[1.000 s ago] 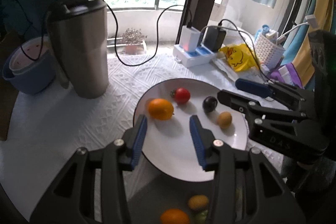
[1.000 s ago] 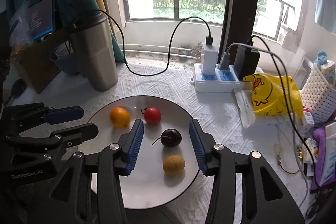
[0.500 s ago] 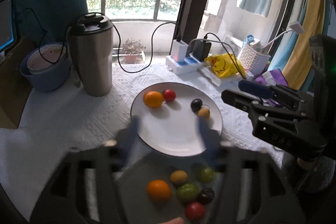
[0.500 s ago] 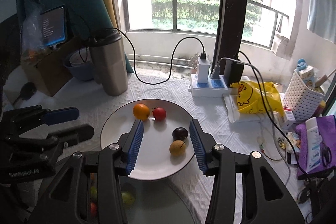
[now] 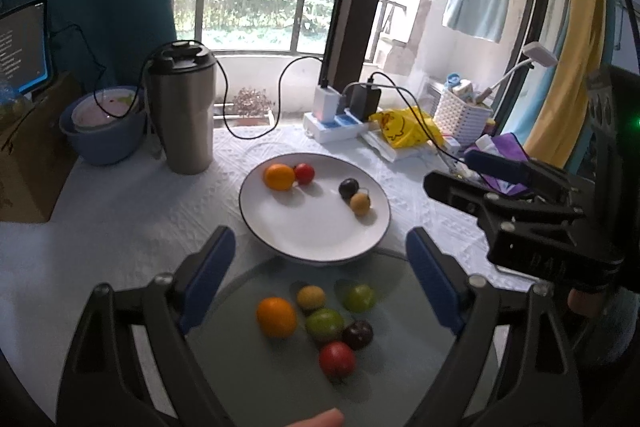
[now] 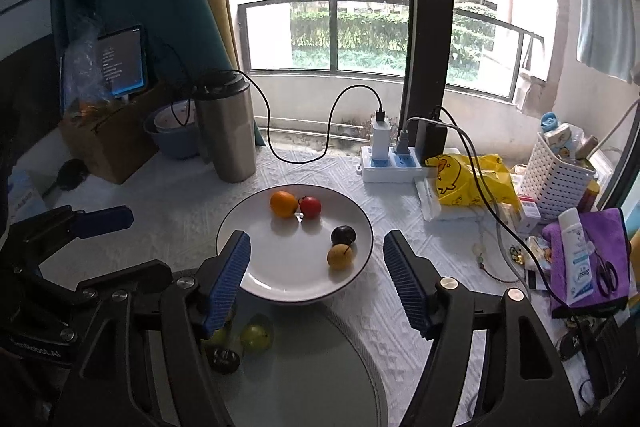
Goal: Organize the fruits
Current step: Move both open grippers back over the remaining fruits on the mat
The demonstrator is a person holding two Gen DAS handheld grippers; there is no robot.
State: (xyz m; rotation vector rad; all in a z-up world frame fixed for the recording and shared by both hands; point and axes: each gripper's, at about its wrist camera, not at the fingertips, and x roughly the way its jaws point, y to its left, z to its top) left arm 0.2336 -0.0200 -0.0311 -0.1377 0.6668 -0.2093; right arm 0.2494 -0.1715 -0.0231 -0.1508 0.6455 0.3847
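Note:
A white plate point(image 5: 312, 231) point(image 6: 288, 279) holds an orange point(image 5: 279, 177), a red tomato point(image 5: 305, 173), a dark plum point(image 5: 348, 188) and a yellow-brown fruit point(image 5: 360, 203). Nearer me, a round grey-green tray point(image 5: 248, 367) point(image 6: 320, 375) carries several more fruits, among them an orange point(image 5: 276, 317) and a red one point(image 5: 337, 359). My left gripper point(image 5: 318, 243) hovers over the tray, jaws opening, nothing between them. My right gripper point(image 6: 316, 247) hangs in front of the plate, jaws also opening and empty. Each gripper shows in the other's view, the right gripper point(image 5: 460, 173) and the left gripper point(image 6: 120, 247).
A steel tumbler point(image 5: 186, 115) and a blue bowl point(image 5: 106, 139) stand at the back left. A power strip point(image 5: 332, 125) with cables, a yellow bag point(image 5: 404, 131) and a white basket point(image 5: 460, 115) crowd the back right. A fingertip point(image 5: 320, 419) shows at the bottom edge.
Both grippers drew back and up from the white plate. Their jaws spread wider. The grey-green tray with its fruits came into view beneath them.

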